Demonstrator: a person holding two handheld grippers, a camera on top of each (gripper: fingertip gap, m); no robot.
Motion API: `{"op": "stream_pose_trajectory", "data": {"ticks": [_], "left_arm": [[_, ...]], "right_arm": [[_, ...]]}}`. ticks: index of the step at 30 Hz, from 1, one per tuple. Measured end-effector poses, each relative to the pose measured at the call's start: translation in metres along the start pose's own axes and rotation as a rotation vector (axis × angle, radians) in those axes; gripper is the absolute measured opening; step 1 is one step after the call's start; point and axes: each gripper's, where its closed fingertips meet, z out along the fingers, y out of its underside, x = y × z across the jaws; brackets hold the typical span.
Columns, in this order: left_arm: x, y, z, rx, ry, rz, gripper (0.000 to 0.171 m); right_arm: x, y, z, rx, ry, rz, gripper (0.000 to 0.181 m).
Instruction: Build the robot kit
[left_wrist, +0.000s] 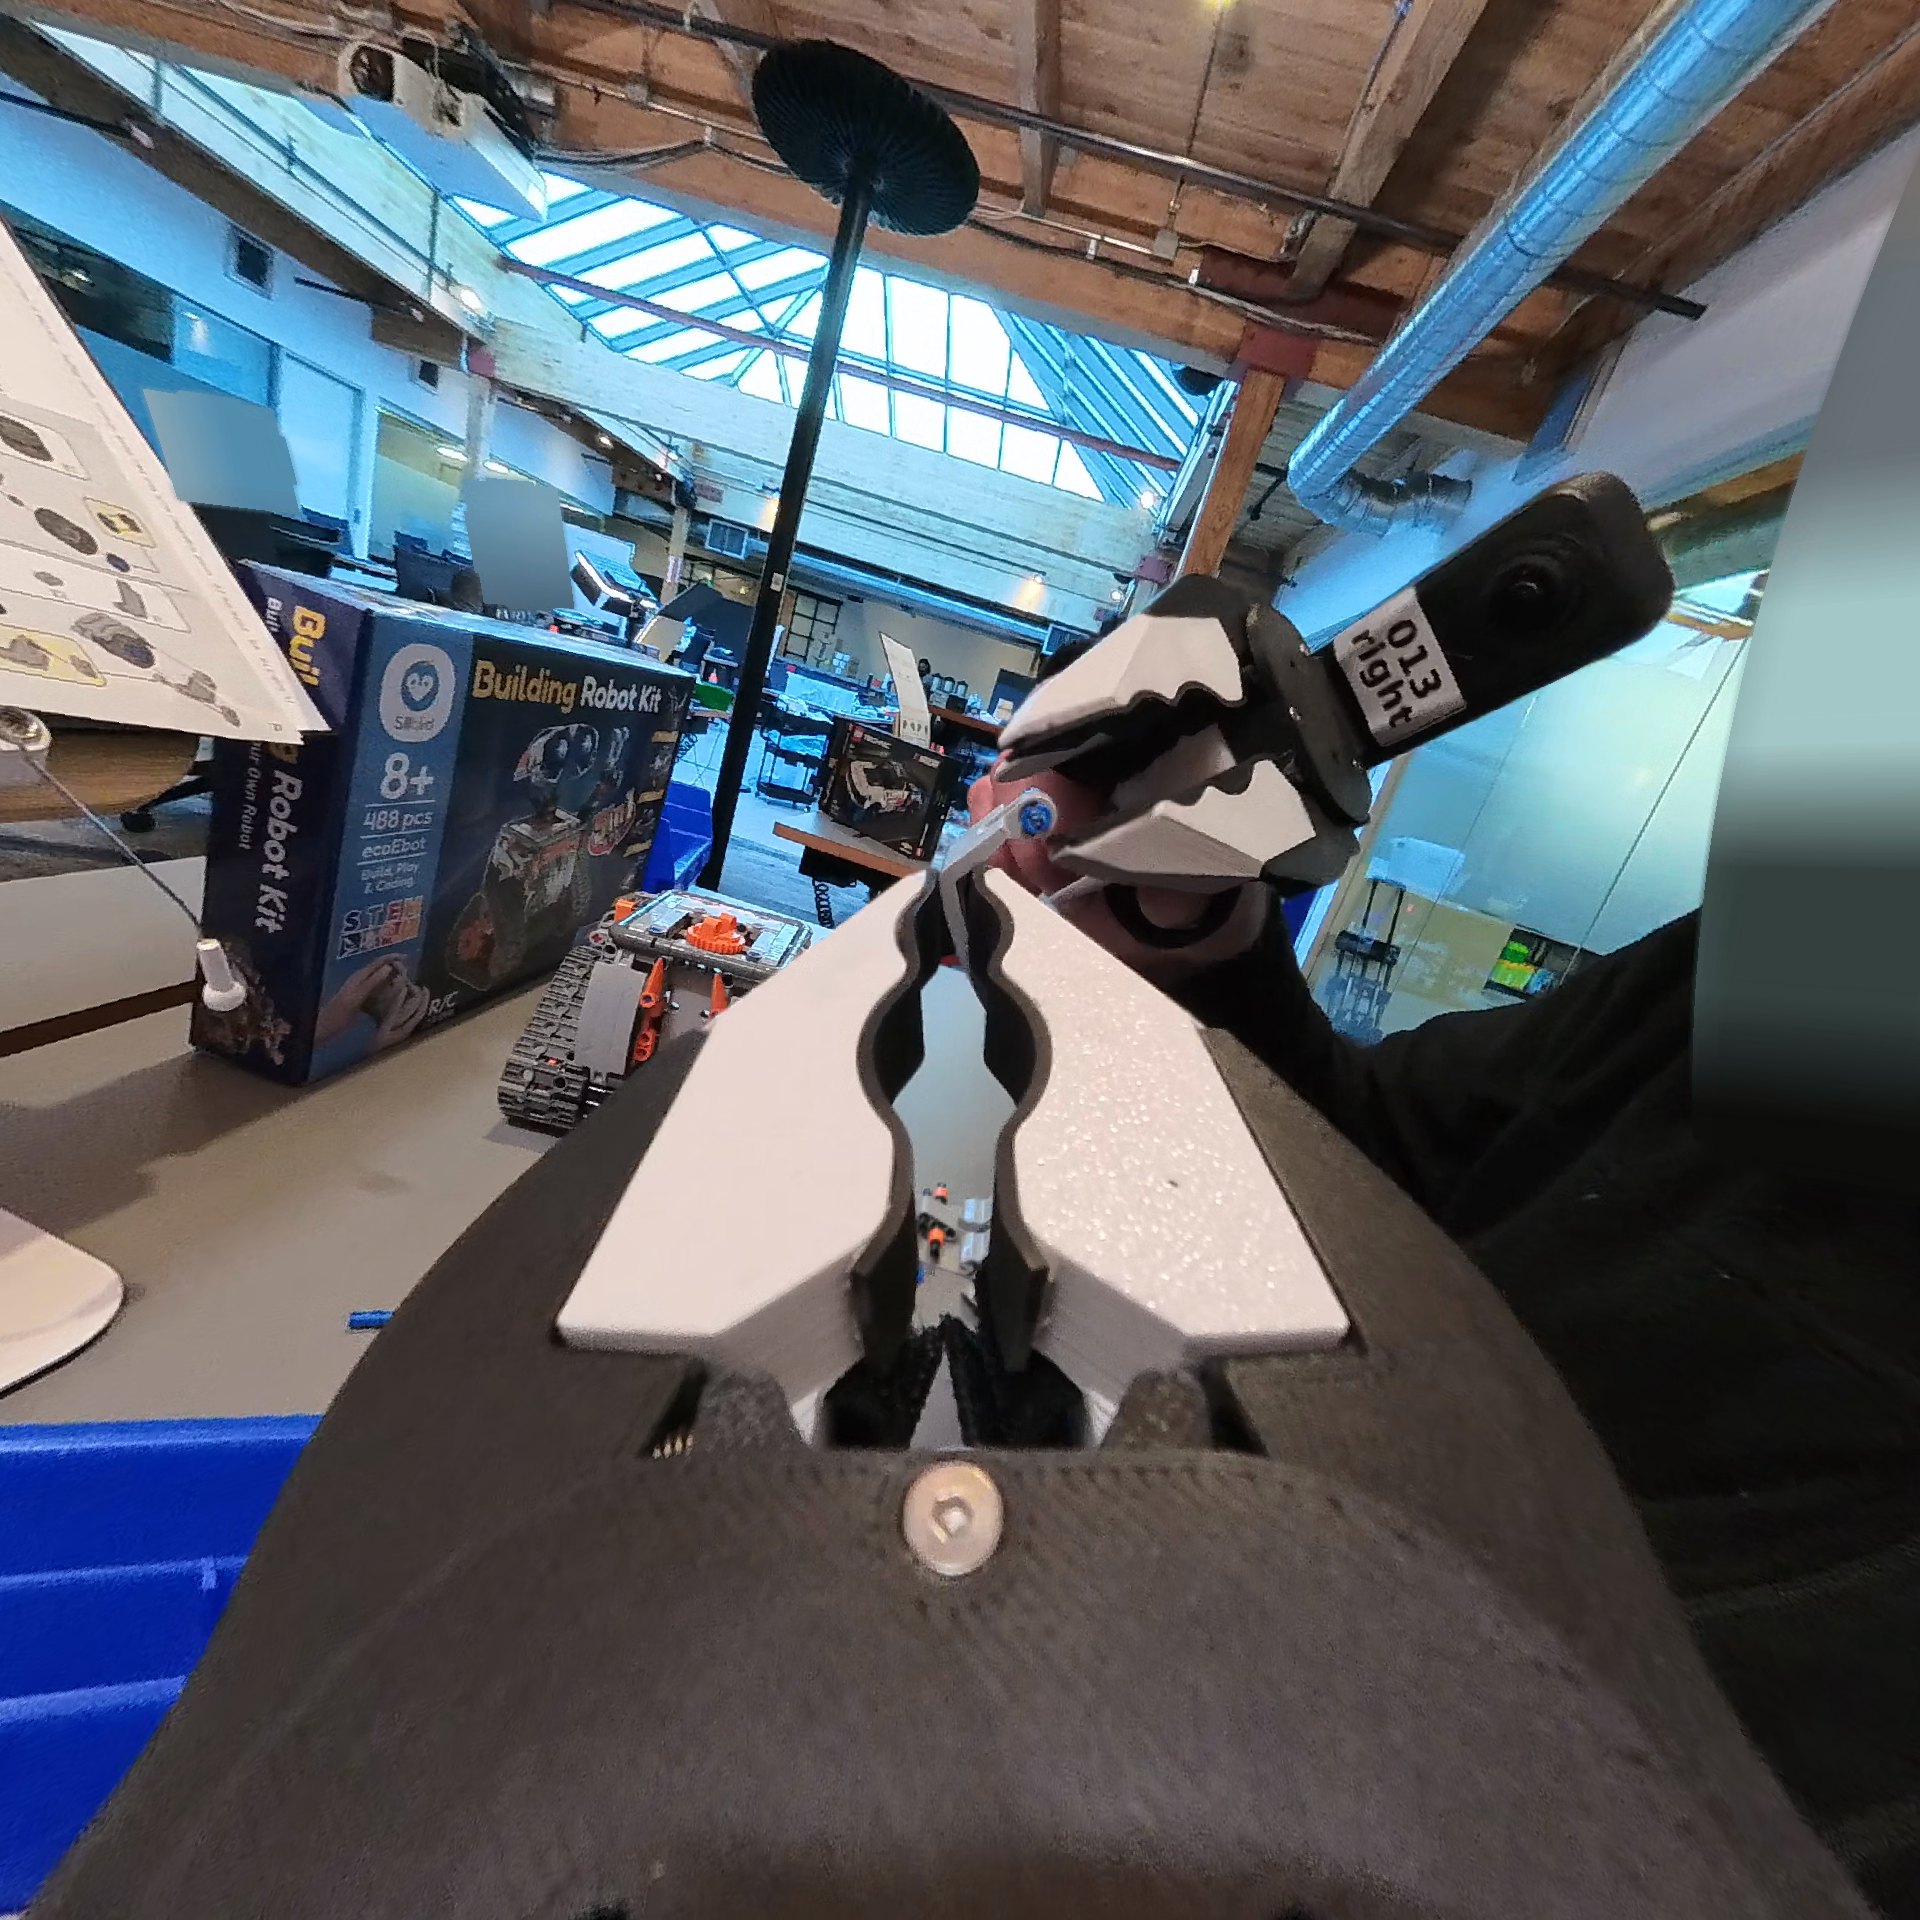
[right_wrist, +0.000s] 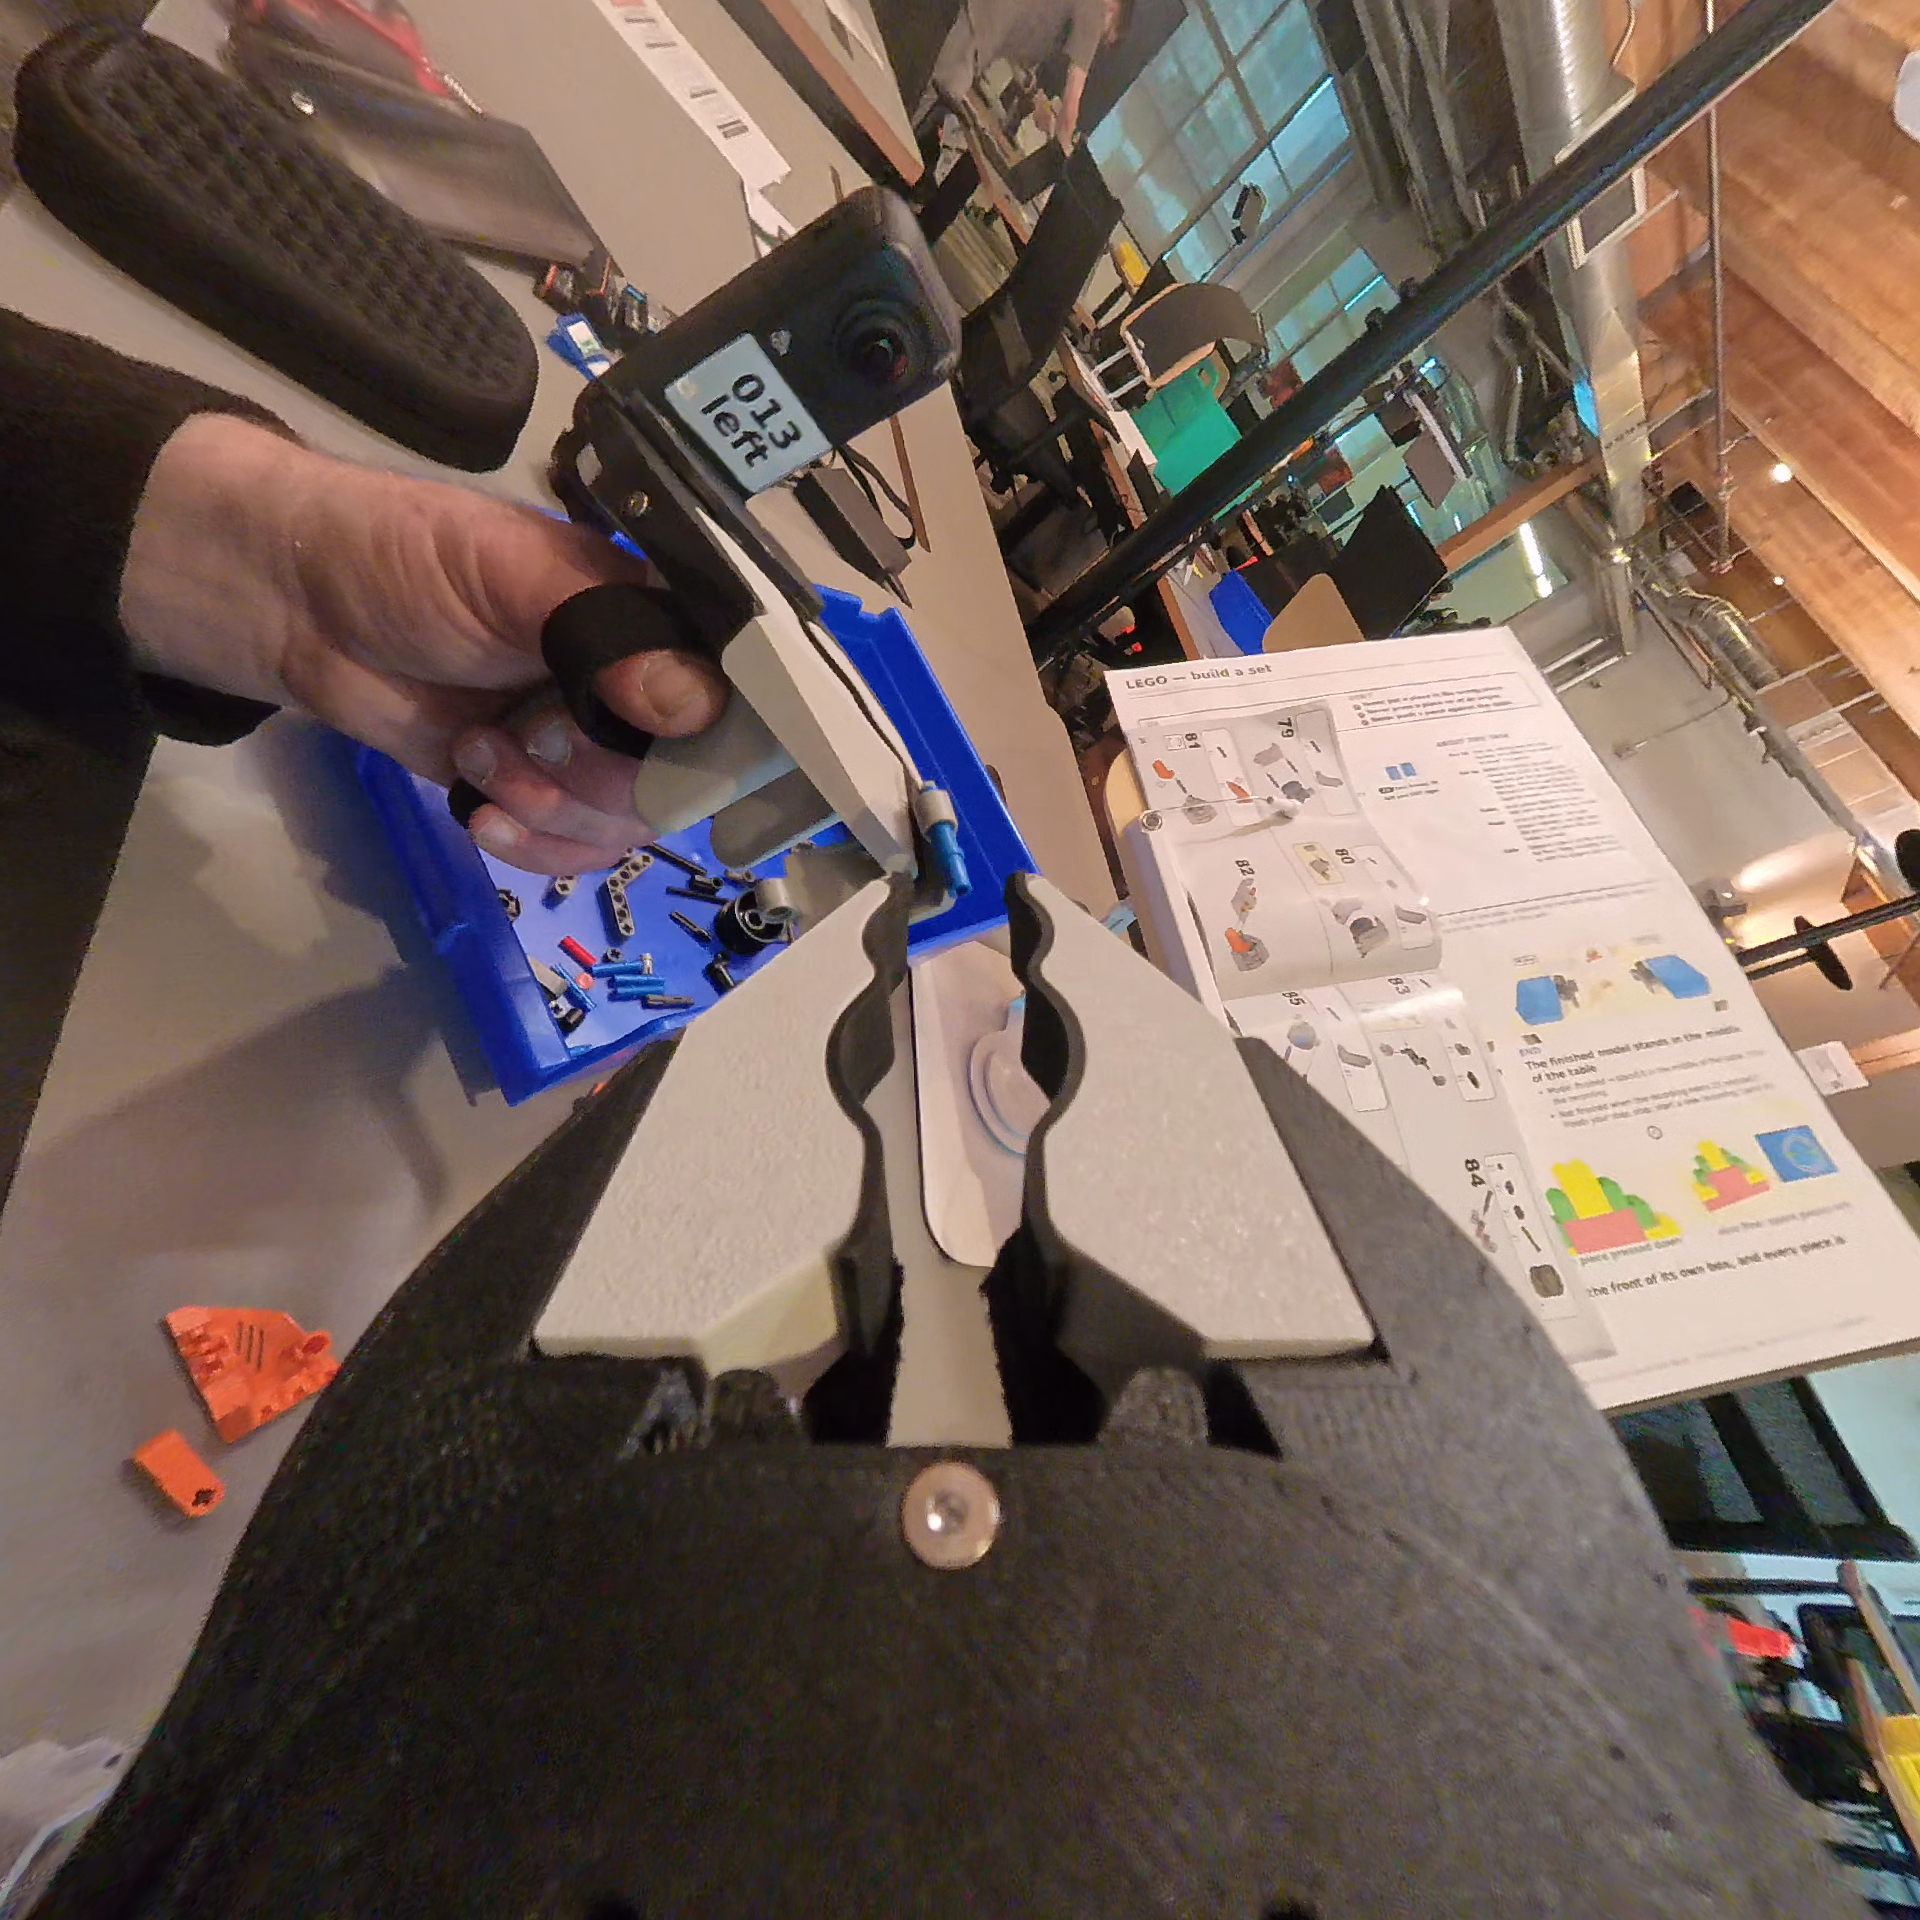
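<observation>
Left gripper pinching a grey beam in mid-air!
Blue pin through its top end; right gripper gapes around it, above the table.

instruction sheet: cut by left edge | blue bin: mostly behind left tool
</observation>
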Motion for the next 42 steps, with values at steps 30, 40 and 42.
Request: {"op": "stream_pose_trajectory", "data": {"ticks": [30,40,42], "left_arm": [[0.015,-0.004,0.002,0.018,0.004,0.144,0.002],[0.013,-0.005,0.003,0.016,-0.042,0.201,0.001],[0.013,-0.006,0.002,0.017,-0.058,0.222,0.002]], "right_arm": [[-0.009,-0.009,-0.001,0.046,-0.076,0.097,0.002],[-0.010,-0.007,0.000,0.067,-0.092,0.143,0.004],[-0.009,-0.007,0.000,0.067,-0.088,0.144,0.004]]}}
